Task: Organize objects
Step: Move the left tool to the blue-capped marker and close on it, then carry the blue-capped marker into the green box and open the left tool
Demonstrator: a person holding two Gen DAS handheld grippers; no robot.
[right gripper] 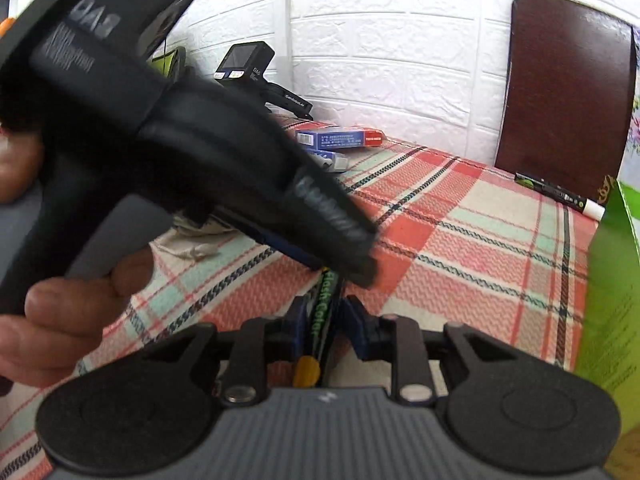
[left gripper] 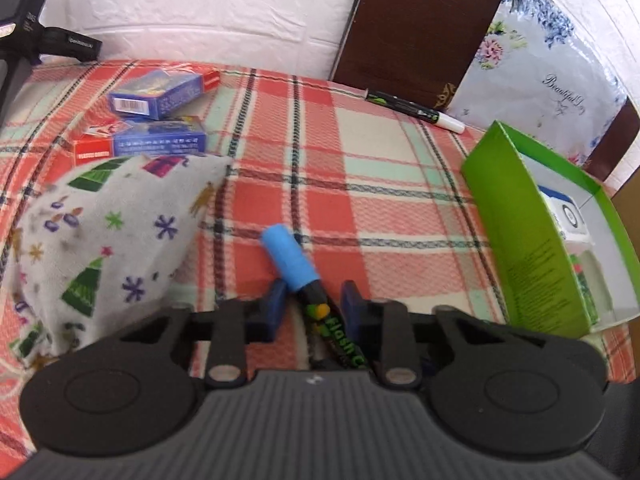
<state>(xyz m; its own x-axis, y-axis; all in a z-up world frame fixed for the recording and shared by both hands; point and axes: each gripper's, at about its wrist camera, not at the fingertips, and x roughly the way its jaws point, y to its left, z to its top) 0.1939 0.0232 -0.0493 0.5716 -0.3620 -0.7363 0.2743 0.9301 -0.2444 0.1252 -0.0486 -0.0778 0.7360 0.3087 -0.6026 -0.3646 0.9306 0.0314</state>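
A black "Flash Color" marker with a blue cap (left gripper: 288, 258) lies slanted over the plaid cloth (left gripper: 400, 200). My left gripper (left gripper: 314, 302) is shut on it just below the cap, a blue pad on each side. My right gripper (right gripper: 326, 320) is shut on the same marker's body (right gripper: 326, 300) further down. In the right wrist view, the left gripper's black housing (right gripper: 180, 140), held by a person's hand (right gripper: 60, 320), hides the capped end. An open green box (left gripper: 520, 232) stands at the right with a white item inside.
A second marker with a white cap (left gripper: 416, 110) lies near the brown board (left gripper: 420, 20). Two blue-and-red card boxes (left gripper: 160, 94) sit at the back left, behind a Christmas-print pouch (left gripper: 116, 232). A floral pillow (left gripper: 540, 80) leans at the back right. A black device (right gripper: 248, 64) stands by the white wall.
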